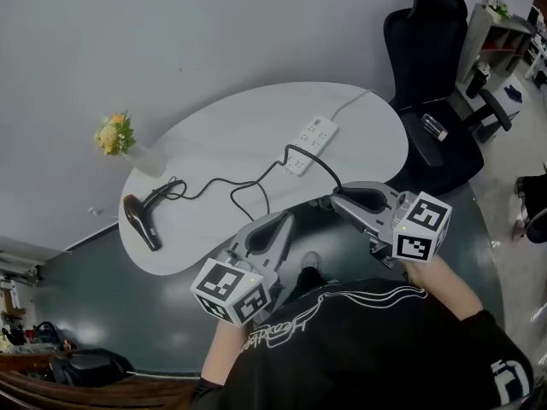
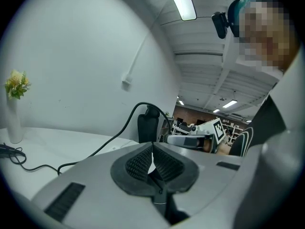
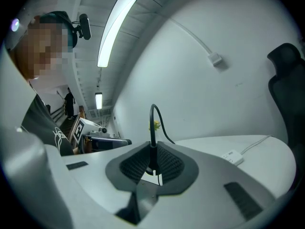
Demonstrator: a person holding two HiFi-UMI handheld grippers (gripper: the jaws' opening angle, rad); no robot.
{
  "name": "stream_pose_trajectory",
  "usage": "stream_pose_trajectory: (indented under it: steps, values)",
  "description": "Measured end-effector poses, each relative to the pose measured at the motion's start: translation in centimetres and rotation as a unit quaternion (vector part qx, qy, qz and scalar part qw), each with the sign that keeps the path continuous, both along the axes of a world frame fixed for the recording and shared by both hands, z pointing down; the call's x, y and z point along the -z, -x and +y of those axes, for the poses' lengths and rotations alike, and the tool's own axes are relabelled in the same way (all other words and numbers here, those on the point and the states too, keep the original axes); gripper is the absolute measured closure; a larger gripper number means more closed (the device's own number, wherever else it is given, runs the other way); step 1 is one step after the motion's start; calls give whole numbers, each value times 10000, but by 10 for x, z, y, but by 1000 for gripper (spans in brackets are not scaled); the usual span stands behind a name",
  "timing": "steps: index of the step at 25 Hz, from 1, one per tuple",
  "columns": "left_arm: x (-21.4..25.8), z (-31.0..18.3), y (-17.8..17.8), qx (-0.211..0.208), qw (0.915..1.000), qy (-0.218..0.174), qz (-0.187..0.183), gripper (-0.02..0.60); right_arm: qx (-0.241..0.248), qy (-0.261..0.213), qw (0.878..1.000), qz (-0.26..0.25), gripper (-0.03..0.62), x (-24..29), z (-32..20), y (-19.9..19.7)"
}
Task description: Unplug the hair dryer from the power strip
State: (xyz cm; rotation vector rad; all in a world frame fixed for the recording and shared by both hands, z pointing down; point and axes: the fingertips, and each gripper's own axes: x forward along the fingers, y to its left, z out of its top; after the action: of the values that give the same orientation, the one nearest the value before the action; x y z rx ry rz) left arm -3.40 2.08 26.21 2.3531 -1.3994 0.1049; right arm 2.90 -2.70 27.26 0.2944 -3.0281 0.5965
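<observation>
While pinched (right claw (image 3: 153, 152)), black cord (image 3: 152, 120).

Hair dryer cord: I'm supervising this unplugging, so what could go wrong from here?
1. The right gripper is shut on the black cord; pulling it away could drag the hair dryer, which lies near the table edge, off it.
2. The cord runs past the power strip and might snag and shift it.
</observation>
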Motion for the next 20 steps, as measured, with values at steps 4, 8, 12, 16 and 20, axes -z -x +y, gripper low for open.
stream_pose_trajectory:
  steps: [4, 8, 12, 16, 20]
  values:
    - [7, 11, -5, 43, 9999, -124, 17, 574, -67, -76, 9999, 27, 566, 4, 11, -6]
    - [12, 16, -9, 28, 9997, -227, -14, 574, -109, -225, 9997, -10, 566, 9, 18, -9]
    - [18, 21, -14, 11, 9995, -317, -80, 574, -107, -295, 9995, -30, 566, 14, 23, -13]
    - [25, 31, -16, -13, 9990, -416, -132, 574, -117, -350, 9993, -55, 566, 18, 31, -14]
    - [25, 38, -18, -39, 9987, -504, -82, 574, -157, -444, 9989, 14, 566, 21, 37, -16]
